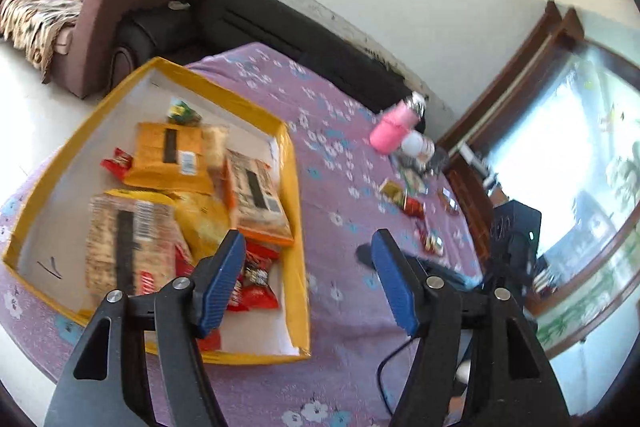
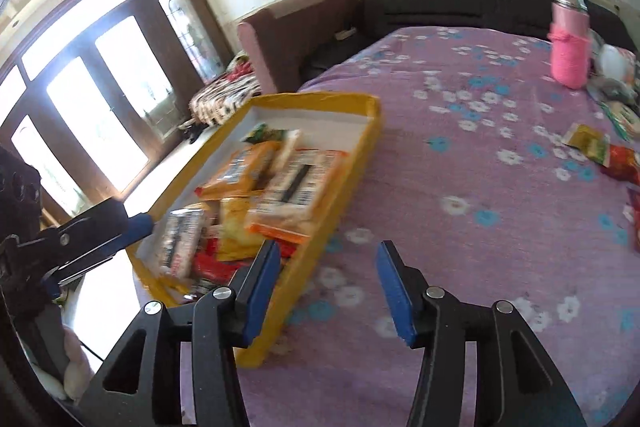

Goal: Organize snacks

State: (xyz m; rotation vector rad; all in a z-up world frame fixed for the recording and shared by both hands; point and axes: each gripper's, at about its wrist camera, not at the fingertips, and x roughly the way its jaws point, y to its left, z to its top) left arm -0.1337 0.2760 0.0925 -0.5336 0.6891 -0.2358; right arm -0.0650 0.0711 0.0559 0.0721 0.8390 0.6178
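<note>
Left gripper point(image 1: 308, 259) gapes empty; yellow tray point(image 1: 294, 187) runs lengthwise away

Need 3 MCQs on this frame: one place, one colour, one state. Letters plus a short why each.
1. Where is the pink bottle?
A in the box
B standing on the purple flowered cloth
C on the sofa

2. What colour are the walls of the shallow cardboard box?
A yellow
B green
C black

3. How is the right gripper?
A shut on a packet
B open, nothing between its pads
C shut and empty

Key: B, it stands on the cloth far from the box; A, the rim shows yellow; B, only cloth shows between the blue pads.
</note>
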